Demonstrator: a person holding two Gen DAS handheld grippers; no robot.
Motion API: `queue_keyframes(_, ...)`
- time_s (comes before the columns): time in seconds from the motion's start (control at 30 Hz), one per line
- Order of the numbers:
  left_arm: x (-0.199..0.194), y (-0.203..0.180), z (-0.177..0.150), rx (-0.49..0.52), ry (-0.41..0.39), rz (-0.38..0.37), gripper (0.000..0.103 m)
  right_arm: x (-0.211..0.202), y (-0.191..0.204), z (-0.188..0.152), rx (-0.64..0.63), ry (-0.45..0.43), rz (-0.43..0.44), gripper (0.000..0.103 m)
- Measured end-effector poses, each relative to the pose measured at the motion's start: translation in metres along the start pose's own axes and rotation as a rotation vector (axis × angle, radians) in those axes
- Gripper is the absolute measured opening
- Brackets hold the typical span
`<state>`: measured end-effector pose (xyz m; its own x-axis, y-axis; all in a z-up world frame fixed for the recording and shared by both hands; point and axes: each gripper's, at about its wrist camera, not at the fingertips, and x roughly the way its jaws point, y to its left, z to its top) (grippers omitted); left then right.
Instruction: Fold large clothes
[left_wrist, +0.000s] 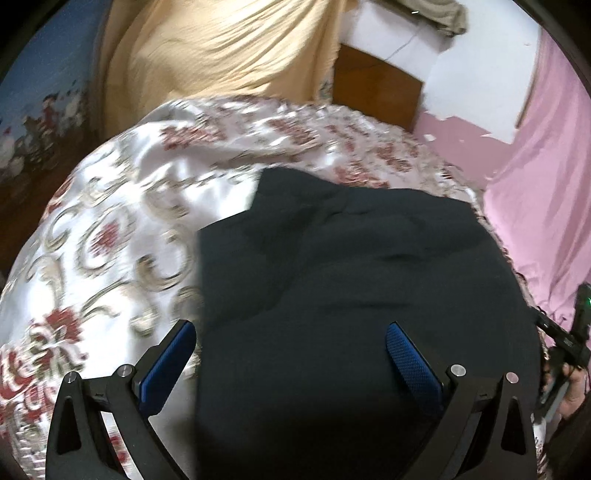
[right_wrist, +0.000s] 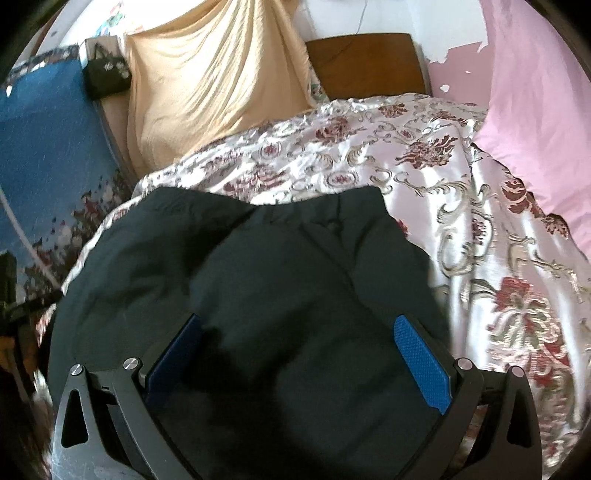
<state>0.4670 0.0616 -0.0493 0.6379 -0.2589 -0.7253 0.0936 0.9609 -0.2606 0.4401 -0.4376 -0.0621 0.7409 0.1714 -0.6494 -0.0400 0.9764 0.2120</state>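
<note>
A dark, almost black garment (left_wrist: 351, 280) lies spread on a bed with a shiny floral cover (left_wrist: 110, 229). My left gripper (left_wrist: 291, 332) hovers over the garment's left edge, open, one blue pad over the cover and one over the cloth. In the right wrist view the same dark garment (right_wrist: 258, 280) fills the middle, its waistband edge toward the far side. My right gripper (right_wrist: 301, 328) is open above it with nothing between its blue pads. The right gripper's body and a hand (left_wrist: 569, 387) show at the left wrist view's right edge.
A beige cloth (right_wrist: 207, 85) hangs at the head of the bed beside a brown headboard (right_wrist: 369, 62). A pink sheet (right_wrist: 539, 110) lies along the right. A blue patterned rug (right_wrist: 48, 158) covers the floor on the left, with a dark box (right_wrist: 107, 75) behind it.
</note>
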Motion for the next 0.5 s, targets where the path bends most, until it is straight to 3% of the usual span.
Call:
queue_keyframes(0.13, 0.012, 0.027, -0.002, -0.073, 0.091, -0.03, 0.103, -0.004, -0.015, -0.001, -0.066, 0.074, 0.001, 0.101)
queue_keyframes(0.27, 0.03, 0.049, -0.005, -0.15, 0.18, -0.15, 0.103, 0.004, -0.038, 0.001, -0.079, 0.157, 0.016, 0.101)
queue_keyframes(0.5, 0.05, 0.039, -0.005, -0.047, 0.195, -0.241, 0.103, 0.032, -0.072, 0.006, -0.018, 0.233, 0.178, 0.102)
